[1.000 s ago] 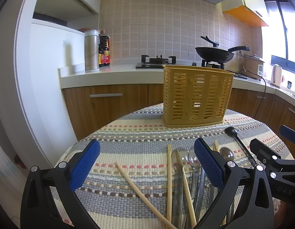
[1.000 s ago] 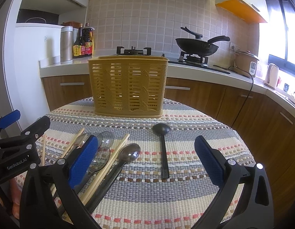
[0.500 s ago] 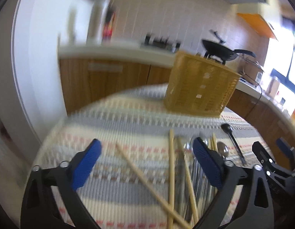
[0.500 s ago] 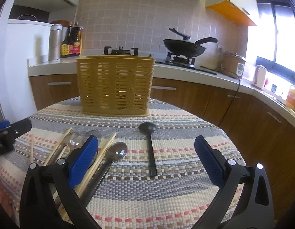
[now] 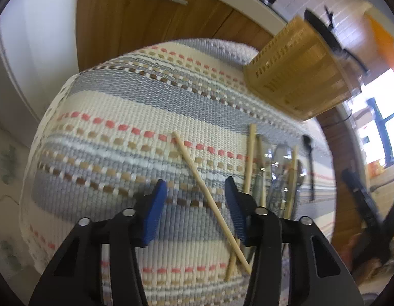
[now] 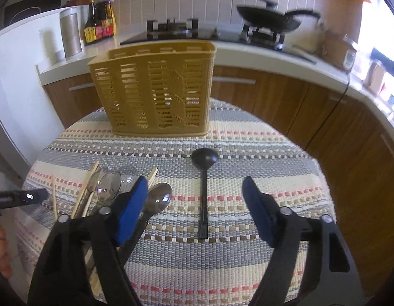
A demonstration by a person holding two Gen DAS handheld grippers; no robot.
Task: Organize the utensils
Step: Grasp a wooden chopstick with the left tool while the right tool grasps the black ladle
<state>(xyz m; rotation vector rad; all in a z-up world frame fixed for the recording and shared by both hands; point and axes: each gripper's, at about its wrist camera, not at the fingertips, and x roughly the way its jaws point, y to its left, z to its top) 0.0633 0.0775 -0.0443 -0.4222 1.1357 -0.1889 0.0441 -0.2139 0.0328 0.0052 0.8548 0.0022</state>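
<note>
The jaws of the left gripper [image 5: 195, 199] are closing, with one chopstick [image 5: 209, 199] lying slantwise between them, not yet pinched. The jaws of the right gripper [image 6: 194, 204] are closing too, above the black ladle [image 6: 204, 193], whose handle points back at them. The yellow basket [image 6: 156, 89] stands farther back on the bench.

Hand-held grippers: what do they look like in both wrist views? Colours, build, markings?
Both match: the left hand-held gripper and the right hand-held gripper have black plastic finger arms with silver round pivot bolts and flat blue pads with a fine ribbed texture. In the right wrist view the left hand-held gripper's black side carries a small white marking, too blurred to read. No cables or sleeves show.
</note>
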